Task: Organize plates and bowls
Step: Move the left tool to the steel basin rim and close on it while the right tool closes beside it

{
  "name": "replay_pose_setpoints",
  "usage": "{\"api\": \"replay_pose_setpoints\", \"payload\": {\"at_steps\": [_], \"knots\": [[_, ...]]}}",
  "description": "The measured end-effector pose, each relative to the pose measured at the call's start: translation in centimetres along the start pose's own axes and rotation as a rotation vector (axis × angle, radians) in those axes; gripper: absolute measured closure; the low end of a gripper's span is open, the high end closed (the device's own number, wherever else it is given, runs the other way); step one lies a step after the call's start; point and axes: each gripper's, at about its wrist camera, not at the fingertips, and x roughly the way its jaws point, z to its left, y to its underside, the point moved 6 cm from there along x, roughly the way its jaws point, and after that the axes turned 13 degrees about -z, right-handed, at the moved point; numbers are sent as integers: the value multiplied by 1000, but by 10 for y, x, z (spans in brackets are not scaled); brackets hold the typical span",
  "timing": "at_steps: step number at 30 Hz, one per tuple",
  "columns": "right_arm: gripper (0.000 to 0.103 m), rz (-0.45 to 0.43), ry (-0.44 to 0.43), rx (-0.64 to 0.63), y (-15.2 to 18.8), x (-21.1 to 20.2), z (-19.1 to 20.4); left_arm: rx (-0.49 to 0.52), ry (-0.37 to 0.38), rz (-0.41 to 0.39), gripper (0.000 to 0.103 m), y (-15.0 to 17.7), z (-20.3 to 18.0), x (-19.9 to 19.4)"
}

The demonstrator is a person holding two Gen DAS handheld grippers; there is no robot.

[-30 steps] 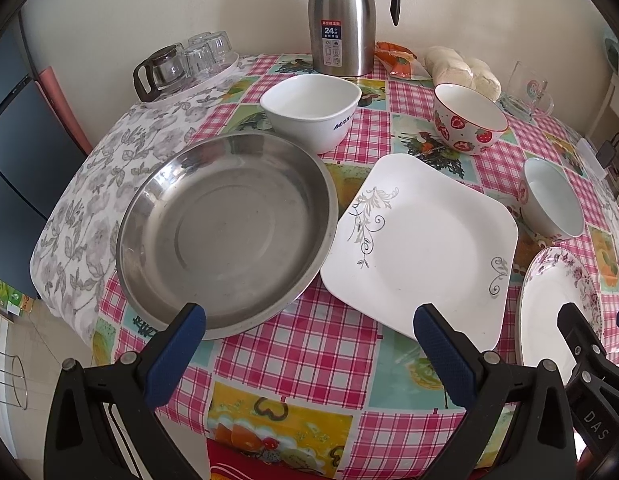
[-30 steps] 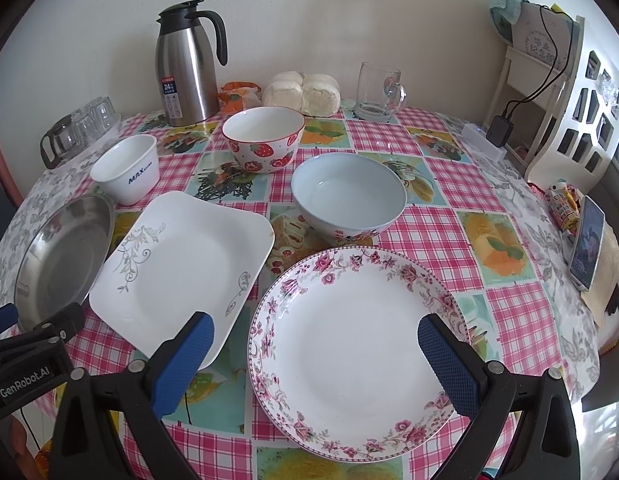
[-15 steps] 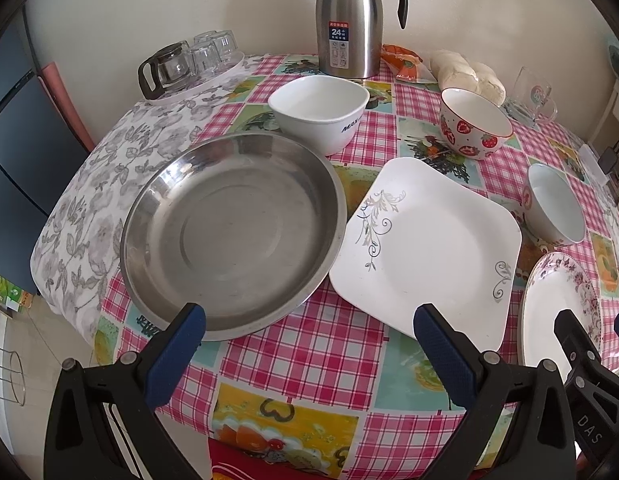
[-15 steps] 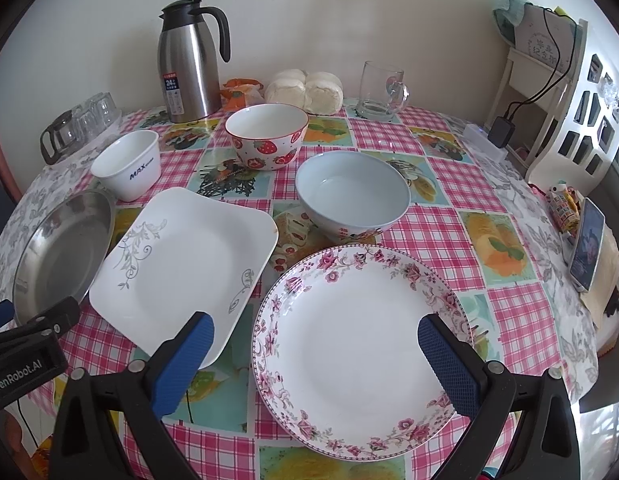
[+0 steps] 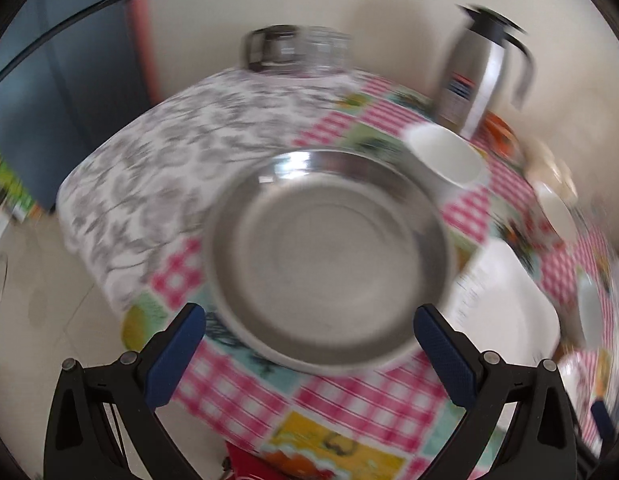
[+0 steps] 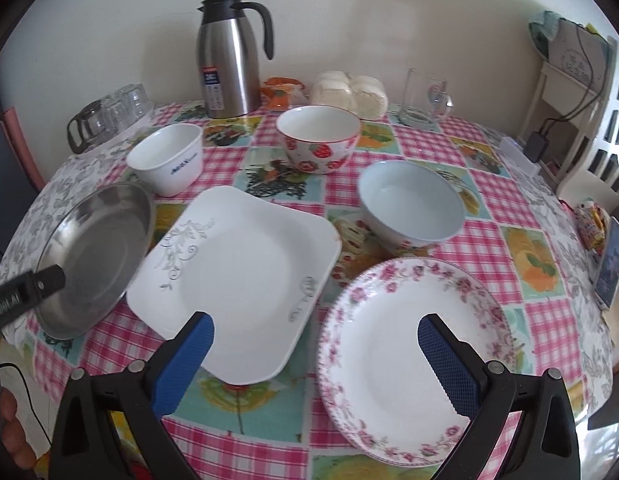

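L gripper (image 5: 309, 344), claw released, faces steel plate (image 5: 329, 256) at 12 o'clock: pinch near rim only; R gripper (image 6: 315, 344) also released.

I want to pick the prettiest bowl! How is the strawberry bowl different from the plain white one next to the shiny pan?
The strawberry bowl has red strawberries painted outside and a round rim; the white bowl is plain except for small blue lettering, with a squarer rim. The strawberry bowl looks wider. Both are empty, upright and white inside.
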Motion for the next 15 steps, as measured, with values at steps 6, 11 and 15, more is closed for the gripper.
{"api": "replay_pose_setpoints", "payload": {"at_steps": [6,11,15], "knots": [[0,-35,-86,-57,-9,7,37,-165,-86,-13,0,-9,55,9],[0,-37,-207,-89,-9,15,73,-248,-49,-15,0,-11,68,26],[0,-97,-252,-117,-17,17,94,-273,3,-43,0,-14,65,32]]}}
